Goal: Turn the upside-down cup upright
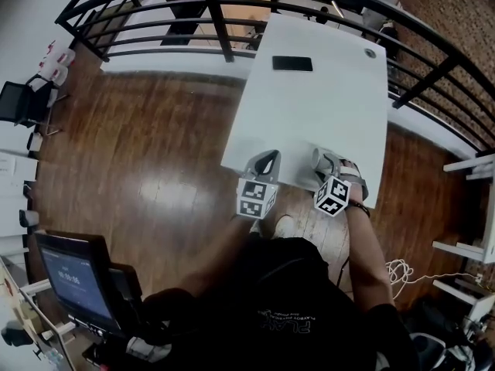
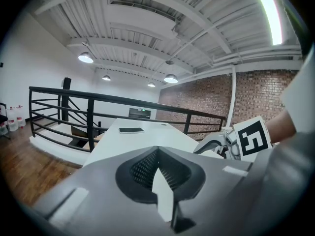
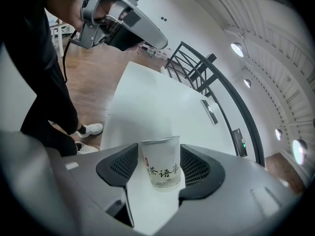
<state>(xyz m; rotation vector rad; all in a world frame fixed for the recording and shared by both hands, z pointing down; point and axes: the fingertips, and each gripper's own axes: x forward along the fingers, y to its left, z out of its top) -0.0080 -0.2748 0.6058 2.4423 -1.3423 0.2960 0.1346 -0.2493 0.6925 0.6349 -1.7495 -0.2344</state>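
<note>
An upright clear printed cup point(image 3: 161, 168) is framed by the right gripper's point(image 3: 159, 151) parted jaws; at its 9 o'clock the left gripper point(image 2: 157, 151) is closed.

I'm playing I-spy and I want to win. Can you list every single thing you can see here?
cup: one, clear with dark writing, upright on the table's near end, between the right gripper's jaws
phone: one, black, flat on the table's far end
table: one, white, beside the railing
railing: one, black, around the table's far end
screen: one, dark, head view's lower left
shoes: two, white, on the brown floor
left gripper: one, grey, jaws together, empty
right gripper: one, grey, jaws apart around the cup
</note>
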